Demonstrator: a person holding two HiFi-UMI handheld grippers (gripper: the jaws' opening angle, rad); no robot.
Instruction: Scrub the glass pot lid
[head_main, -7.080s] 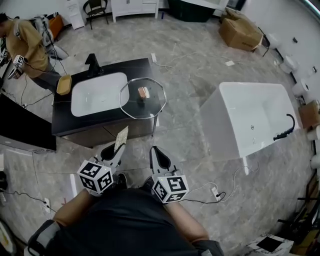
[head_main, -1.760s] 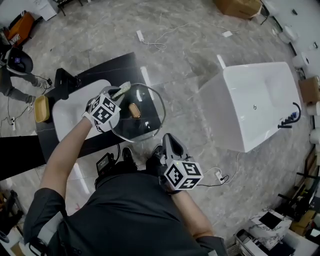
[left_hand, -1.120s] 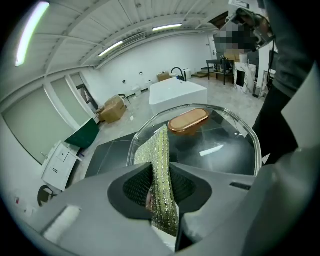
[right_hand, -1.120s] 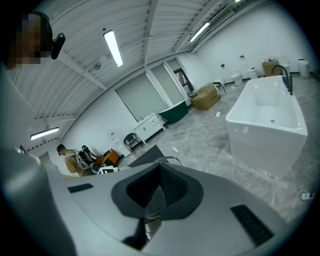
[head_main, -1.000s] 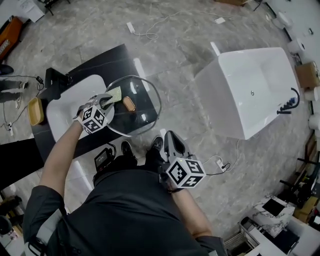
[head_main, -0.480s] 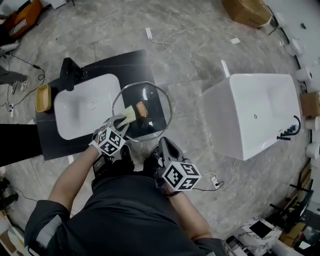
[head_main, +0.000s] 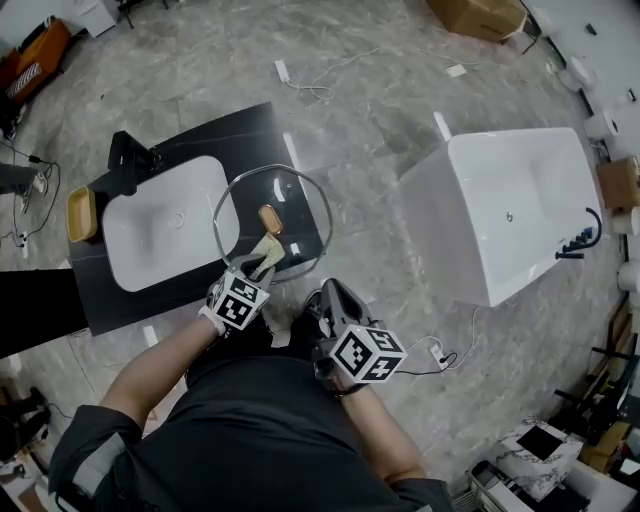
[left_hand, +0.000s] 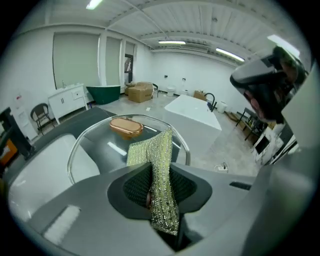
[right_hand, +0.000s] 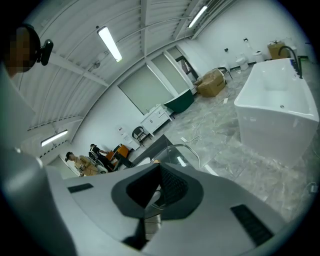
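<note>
The round glass pot lid (head_main: 300, 215) lies on the black counter (head_main: 250, 130), its copper handle (head_main: 270, 219) on top. My left gripper (head_main: 258, 268) is at the lid's near rim, shut on a yellow-green scrub cloth (head_main: 266, 249). The cloth's free end reaches over the glass short of the handle. In the left gripper view the cloth (left_hand: 156, 152) sticks up from the closed jaws of the left gripper (left_hand: 152, 192), with the lid (left_hand: 100, 147) and handle (left_hand: 126, 126) beyond. My right gripper (head_main: 325, 297) hangs shut and empty by my body, right of the counter. The right gripper (right_hand: 154, 197) looks toward the lid's rim (right_hand: 192, 150).
A white sink basin (head_main: 165, 225) is set in the counter left of the lid, with a black faucet (head_main: 125, 155) behind and a yellow tray (head_main: 80, 213) at its far left. A white bathtub (head_main: 520, 200) stands on the floor to the right. Cables lie on the grey floor.
My left gripper has carried the cloth from the lid's left side round to its near rim and rolled as it went. The right gripper has barely shifted.
</note>
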